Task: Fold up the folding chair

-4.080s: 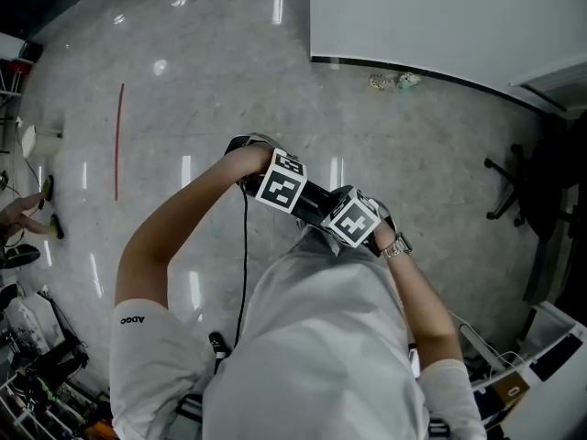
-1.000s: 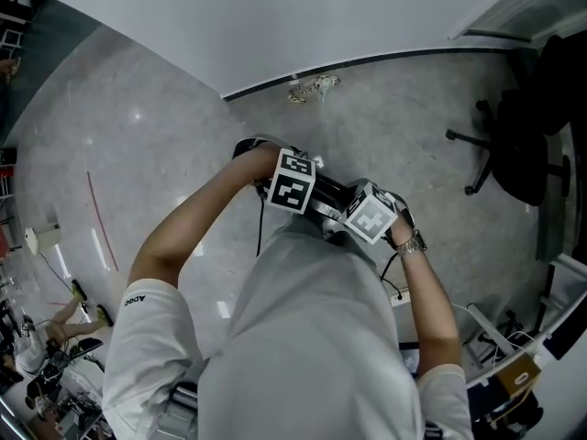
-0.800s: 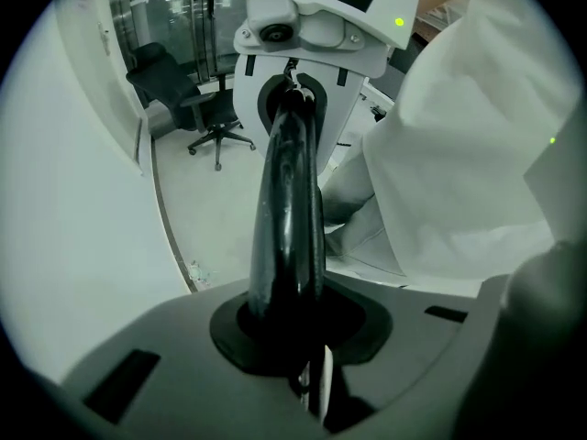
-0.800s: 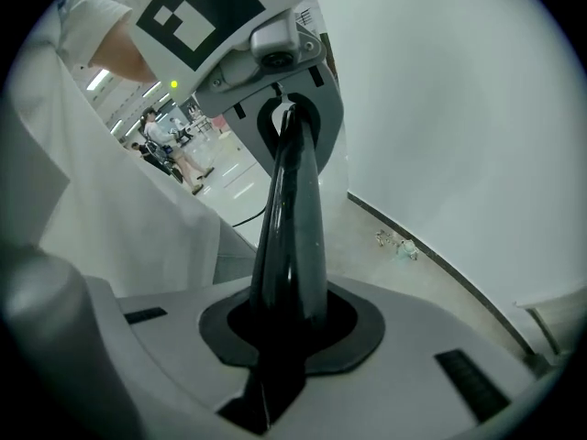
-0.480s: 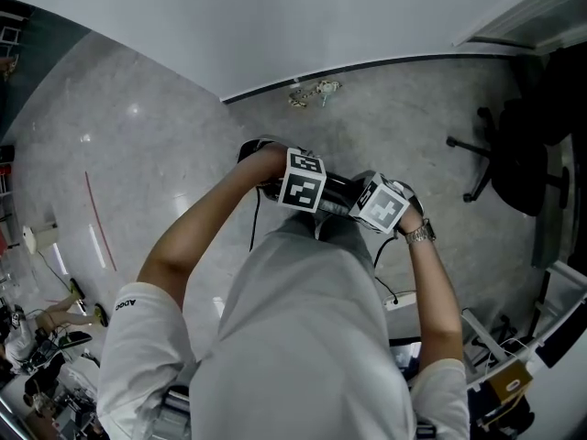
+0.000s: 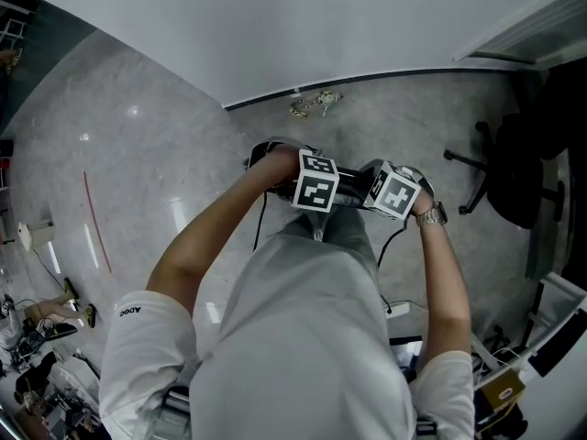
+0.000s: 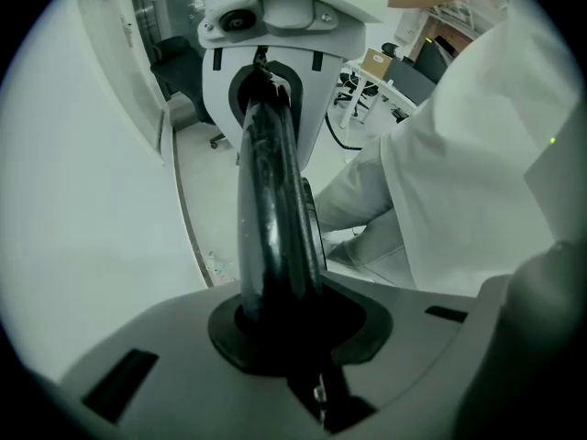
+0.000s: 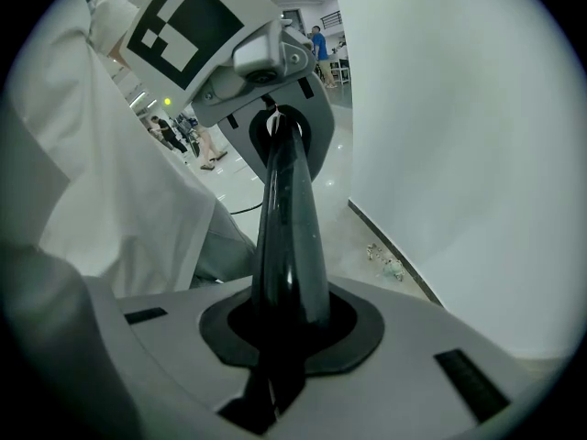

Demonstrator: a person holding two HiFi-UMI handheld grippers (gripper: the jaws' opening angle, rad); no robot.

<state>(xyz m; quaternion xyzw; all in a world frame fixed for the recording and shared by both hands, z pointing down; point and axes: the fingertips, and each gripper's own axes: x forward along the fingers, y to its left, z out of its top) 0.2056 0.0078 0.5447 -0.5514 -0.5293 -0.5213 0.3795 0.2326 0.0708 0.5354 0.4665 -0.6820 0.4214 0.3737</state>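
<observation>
The folding chair shows only as a glossy black rail (image 7: 271,209) that runs between my two grippers; the rest of it is hidden under the person's arms and body. My left gripper (image 7: 275,328) is shut on one end of that rail. My right gripper (image 8: 289,324) is shut on the other end of the black rail (image 8: 289,227). In the head view the left gripper (image 6: 316,191) and the right gripper (image 6: 394,192) sit close together, side by side in front of the torso, with a short piece of the rail (image 6: 353,183) between them.
A white wall (image 6: 321,26) with a dark baseboard stands just ahead, and small debris (image 6: 314,104) lies at its foot. A black office chair (image 6: 514,168) stands at the right. A red line (image 6: 96,223) marks the grey floor at the left. Cluttered gear fills both lower corners.
Both grippers have shifted right in the head view with the rail still gripped, and the markers have rolled slightly. The wall and the office chair have slid a little in the view.
</observation>
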